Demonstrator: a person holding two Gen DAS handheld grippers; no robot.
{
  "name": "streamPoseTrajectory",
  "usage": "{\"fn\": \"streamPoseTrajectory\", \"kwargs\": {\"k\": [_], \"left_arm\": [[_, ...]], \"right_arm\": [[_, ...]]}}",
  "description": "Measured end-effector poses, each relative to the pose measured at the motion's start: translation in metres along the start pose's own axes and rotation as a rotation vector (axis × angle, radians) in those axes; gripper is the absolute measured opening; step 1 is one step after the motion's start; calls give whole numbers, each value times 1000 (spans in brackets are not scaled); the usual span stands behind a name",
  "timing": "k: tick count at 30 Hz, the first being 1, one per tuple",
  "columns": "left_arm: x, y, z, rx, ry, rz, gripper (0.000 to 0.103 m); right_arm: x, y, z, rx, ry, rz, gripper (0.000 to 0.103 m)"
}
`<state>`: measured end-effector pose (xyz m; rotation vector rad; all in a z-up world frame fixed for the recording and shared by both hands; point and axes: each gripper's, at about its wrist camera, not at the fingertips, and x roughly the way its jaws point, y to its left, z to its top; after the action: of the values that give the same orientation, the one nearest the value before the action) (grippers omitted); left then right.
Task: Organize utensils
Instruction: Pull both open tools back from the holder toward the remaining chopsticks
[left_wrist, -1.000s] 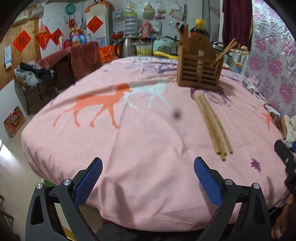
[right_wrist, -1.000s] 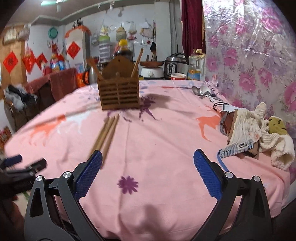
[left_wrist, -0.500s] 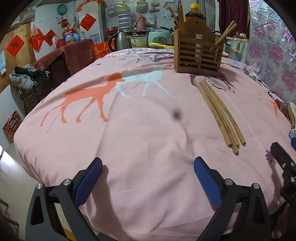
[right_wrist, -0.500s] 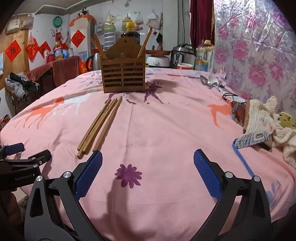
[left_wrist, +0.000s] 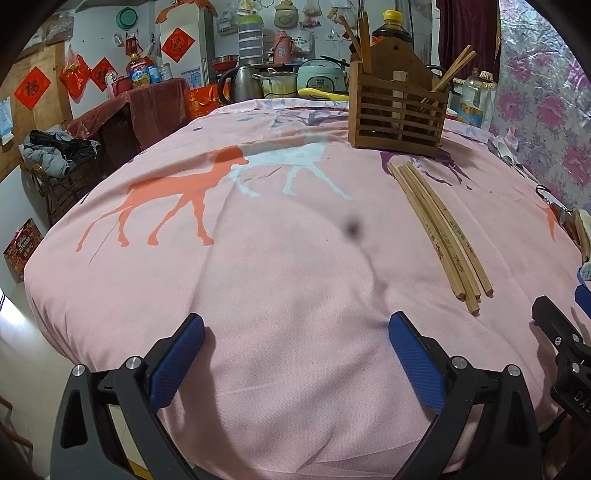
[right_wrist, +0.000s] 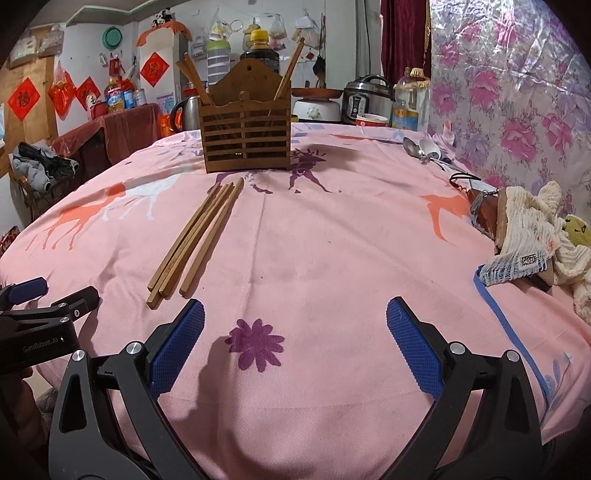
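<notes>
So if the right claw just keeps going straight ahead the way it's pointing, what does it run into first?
Probably nothing soon: the open right claw faces bare pink tablecloth. The chopsticks lie left of its line; the wooden holder stands far ahead, slightly left. Depth is unclear.

From the right wrist view, bare pink animal-print tablecloth (right_wrist: 332, 240) runs straight toward 12 o'clock, a wide lane. At 11 o'clock the bundle of loose wooden chopsticks (right_wrist: 195, 236) lies on the cloth, and beyond it the slatted wooden utensil holder (right_wrist: 245, 136) stands upright (sticks poking from its top). At 3 o'clock the cream knitted cloth heap (right_wrist: 532, 236) crowds the edge; metal spoons (right_wrist: 424, 149) sit at 1 o'clock.
</notes>
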<state>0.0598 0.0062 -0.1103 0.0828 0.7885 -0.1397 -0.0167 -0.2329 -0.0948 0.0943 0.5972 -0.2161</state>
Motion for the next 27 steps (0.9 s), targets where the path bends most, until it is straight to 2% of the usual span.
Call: {"fn": "streamPoseTrajectory", "kwargs": {"k": [9, 16, 21, 27], "left_arm": [[-1, 0, -1, -1, -11, 4, 99], [-1, -1, -1, -3, -18, 8, 99], [0, -1, -2, -3, -19, 8, 99], [0, -1, -2, -3, -18, 9, 99]], "right_arm": [[-2, 2, -1, -9, -7, 1, 95], [7, 4, 7, 15, 13, 35, 95], [15, 17, 9, -33, 39, 53, 94], [15, 26, 7, -80, 48, 93, 83]]}}
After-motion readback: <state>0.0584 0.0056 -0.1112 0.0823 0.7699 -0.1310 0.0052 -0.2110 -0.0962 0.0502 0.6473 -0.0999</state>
